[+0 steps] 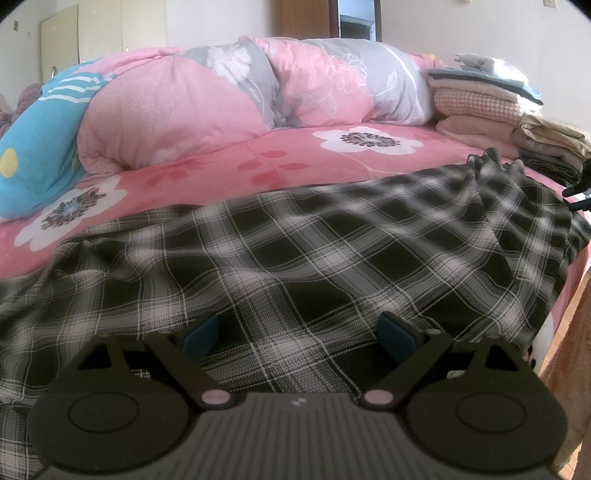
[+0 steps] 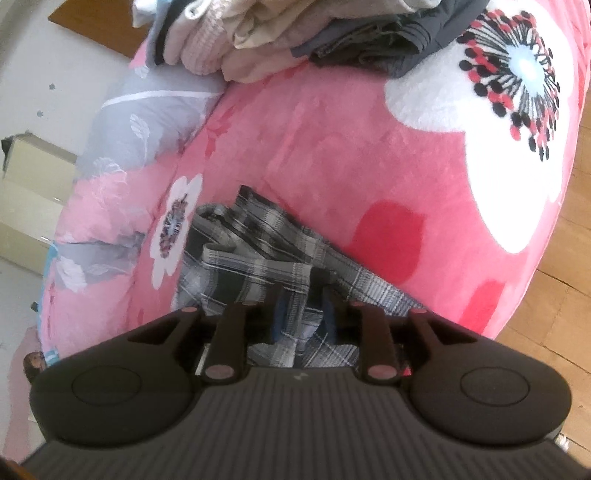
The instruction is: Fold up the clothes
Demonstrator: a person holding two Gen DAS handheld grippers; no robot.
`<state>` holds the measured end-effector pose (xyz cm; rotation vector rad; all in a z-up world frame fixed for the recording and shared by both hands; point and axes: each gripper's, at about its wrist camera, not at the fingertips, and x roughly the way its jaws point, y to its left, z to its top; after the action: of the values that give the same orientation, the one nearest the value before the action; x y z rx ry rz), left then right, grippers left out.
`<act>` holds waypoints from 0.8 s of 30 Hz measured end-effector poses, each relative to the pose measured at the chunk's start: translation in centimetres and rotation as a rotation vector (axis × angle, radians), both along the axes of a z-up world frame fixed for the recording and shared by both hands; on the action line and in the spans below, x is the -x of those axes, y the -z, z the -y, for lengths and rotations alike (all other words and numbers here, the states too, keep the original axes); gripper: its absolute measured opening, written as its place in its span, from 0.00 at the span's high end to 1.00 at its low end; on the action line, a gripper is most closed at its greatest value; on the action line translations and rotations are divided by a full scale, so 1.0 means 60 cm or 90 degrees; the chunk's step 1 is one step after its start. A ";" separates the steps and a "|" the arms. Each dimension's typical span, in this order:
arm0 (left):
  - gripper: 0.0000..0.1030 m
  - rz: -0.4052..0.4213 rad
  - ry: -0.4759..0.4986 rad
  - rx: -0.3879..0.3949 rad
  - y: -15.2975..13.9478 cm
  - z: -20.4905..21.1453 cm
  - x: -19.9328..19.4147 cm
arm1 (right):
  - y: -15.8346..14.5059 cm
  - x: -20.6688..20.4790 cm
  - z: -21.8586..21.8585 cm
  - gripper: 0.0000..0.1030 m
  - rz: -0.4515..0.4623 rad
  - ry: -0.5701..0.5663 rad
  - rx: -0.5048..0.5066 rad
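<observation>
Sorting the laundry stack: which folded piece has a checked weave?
The pink waffle-check piece, mid-stack between the blue-edged layers above and the plain peach fold below.

A bedroom in a home, seen from the edge of a bed.

A pink fleece bedsheet printed with large white flowers covers the mattress, and a rolled pink-and-grey floral quilt lies along its far side beside a blue pillow. Folded clothes are stacked in a pile at one corner of the bed, with a plaid garment spread near the front edge. Pale painted walls, cream cupboard doors, a wooden door and a wood-plank floor surround it.
</observation>
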<state>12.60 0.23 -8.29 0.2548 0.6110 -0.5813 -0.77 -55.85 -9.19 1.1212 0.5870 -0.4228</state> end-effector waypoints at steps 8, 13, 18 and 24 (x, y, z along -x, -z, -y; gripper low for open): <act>0.09 0.000 0.000 0.000 0.000 -0.001 0.000 | 0.008 -0.019 0.006 0.81 -0.033 -0.023 0.011; 0.09 -0.001 0.000 0.000 0.000 -0.001 -0.001 | 0.002 -0.023 0.005 0.92 -0.047 -0.040 0.040; 0.09 -0.001 0.001 0.000 -0.001 -0.002 -0.001 | -0.014 -0.004 0.001 0.97 0.001 -0.058 0.059; 0.09 -0.001 0.001 0.000 -0.001 -0.002 -0.001 | -0.052 0.050 -0.001 0.98 0.059 -0.047 0.084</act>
<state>12.68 0.33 -8.21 0.2544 0.6130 -0.5828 -3.79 -55.77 -6.06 0.9853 0.5101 -0.3394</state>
